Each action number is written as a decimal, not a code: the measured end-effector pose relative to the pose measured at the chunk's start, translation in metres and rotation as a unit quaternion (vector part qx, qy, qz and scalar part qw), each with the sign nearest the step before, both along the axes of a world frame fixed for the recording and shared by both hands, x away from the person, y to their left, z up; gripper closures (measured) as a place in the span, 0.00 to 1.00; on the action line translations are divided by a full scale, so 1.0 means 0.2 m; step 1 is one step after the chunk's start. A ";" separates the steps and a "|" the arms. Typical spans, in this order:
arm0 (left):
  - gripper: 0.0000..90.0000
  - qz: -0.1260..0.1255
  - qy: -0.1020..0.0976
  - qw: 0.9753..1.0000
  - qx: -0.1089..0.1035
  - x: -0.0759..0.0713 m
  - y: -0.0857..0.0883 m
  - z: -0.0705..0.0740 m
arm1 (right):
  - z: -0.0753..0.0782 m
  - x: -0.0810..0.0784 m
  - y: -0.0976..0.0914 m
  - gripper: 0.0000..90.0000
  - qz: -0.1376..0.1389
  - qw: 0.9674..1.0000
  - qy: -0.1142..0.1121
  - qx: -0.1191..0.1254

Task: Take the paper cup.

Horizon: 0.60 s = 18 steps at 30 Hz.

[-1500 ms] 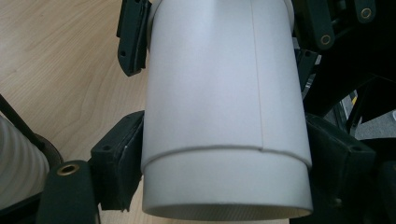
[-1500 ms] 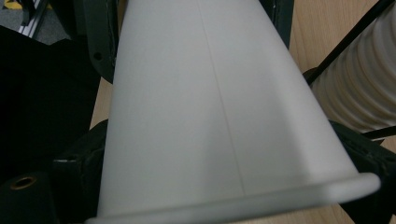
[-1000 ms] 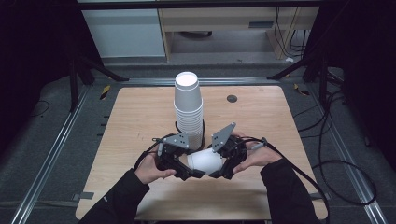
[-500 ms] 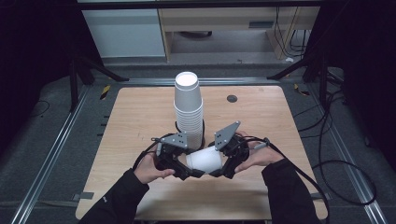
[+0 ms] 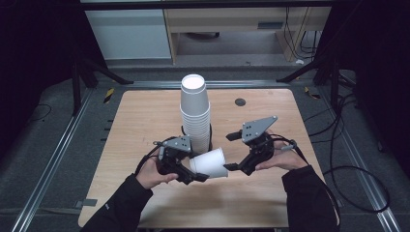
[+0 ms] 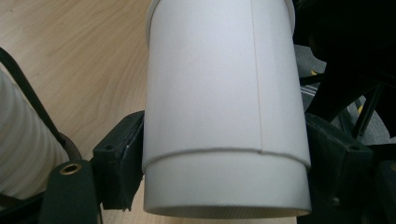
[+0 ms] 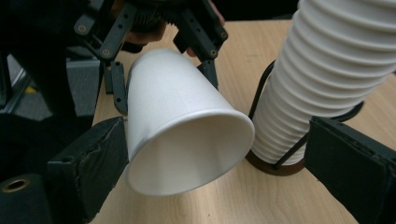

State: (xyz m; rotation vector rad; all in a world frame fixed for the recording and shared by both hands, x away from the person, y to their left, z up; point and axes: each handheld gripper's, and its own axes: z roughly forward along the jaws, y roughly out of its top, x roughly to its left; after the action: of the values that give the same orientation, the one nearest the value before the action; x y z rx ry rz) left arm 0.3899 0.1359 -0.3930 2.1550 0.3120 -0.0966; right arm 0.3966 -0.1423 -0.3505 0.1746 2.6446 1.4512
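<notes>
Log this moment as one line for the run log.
left claw: shut on white paper cup, lying sideways | right claw: open, just off cup rim | tall white cup stack: upright in black wire holder

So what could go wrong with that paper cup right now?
The left gripper alone clamps the paper cup sideways; squeezing harder could crush its thin wall. The right gripper has just been opening with the cup's rim between its jaws, one pad close beside it, so it might snag the rim. The tall cup stack stands right beside both and could be knocked over.
</notes>
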 end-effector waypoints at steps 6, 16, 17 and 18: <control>0.24 0.013 -0.002 1.000 -0.018 0.01 0.04 0.02 | 0.00 -0.01 -0.07 0.07 -0.022 0.999 0.003 0.030; 0.24 0.019 -0.017 0.998 -0.050 0.00 0.07 0.07 | -0.05 -0.05 -0.13 0.07 -0.040 0.996 0.016 0.083; 0.24 0.019 -0.017 0.998 -0.050 0.00 0.07 0.07 | -0.05 -0.05 -0.13 0.07 -0.040 0.996 0.016 0.083; 0.24 0.019 -0.018 0.998 -0.052 0.00 0.07 0.07 | -0.06 -0.05 -0.13 0.07 -0.041 0.995 0.023 0.090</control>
State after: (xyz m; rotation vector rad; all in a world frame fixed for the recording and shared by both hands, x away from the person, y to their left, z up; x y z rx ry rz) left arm 0.3890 0.1502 -0.3791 2.0455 0.3194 -0.0518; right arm 0.3864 -0.1685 -0.3626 0.3314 2.5060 1.6763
